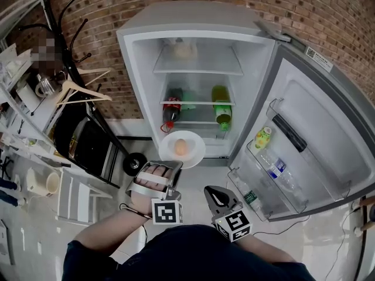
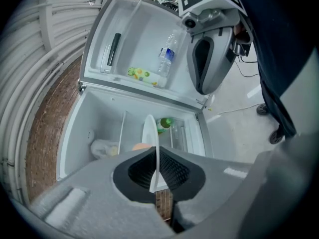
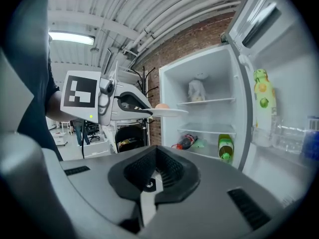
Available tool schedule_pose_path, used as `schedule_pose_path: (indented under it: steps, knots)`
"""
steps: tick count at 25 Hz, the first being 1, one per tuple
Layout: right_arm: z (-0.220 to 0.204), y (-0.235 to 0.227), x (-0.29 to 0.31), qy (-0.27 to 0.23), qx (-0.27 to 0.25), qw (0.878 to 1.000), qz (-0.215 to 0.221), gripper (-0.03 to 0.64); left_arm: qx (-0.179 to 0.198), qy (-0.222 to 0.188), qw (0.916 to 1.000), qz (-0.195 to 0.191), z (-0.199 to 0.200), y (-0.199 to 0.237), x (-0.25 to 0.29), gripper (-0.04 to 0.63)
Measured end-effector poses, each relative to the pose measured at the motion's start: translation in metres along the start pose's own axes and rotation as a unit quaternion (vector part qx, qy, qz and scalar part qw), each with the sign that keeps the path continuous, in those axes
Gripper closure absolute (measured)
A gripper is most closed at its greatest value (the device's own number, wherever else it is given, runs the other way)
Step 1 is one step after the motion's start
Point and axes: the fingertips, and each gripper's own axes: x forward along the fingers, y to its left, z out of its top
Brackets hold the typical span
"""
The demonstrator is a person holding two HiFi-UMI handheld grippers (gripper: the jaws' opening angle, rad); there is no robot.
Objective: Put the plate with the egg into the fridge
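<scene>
Right gripper (image 3: 154, 179): jaws closed together with nothing between them, positioned beside the left unit and clear of the plate. Left gripper (image 2: 158, 172): jaws nearly together, clamped on the near rim of the white plate (image 1: 195, 140). The plate projects forward from the jaws, roughly level, with the egg (image 1: 181, 148) at its centre. In the left gripper view the plate appears edge-on and the jaw body masks most of the egg. The plate sits before the open fridge (image 1: 199, 37). It cannot be determined whether its far edge has crossed the threshold.
</scene>
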Motion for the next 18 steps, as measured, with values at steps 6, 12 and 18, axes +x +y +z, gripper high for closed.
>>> schedule_pose_path:
  steps: [6, 12, 18]
  knots:
    - [-0.003, -0.014, -0.001, 0.000, -0.003, 1.000, 0.011, 0.607, 0.001, 0.022, 0.9997, 0.009, -0.001, 0.005, 0.017, 0.581]
    - [-0.009, -0.028, -0.005, 0.000, -0.004, 1.000, 0.030, 0.607, -0.005, 0.045, 0.9988, 0.017, 0.003, 0.007, 0.041, 0.580]
    - [-0.020, -0.043, 0.003, 0.007, 0.008, 0.999, 0.030, 0.607, -0.004, 0.041, 0.9991, 0.009, 0.009, 0.006, 0.069, 0.581]
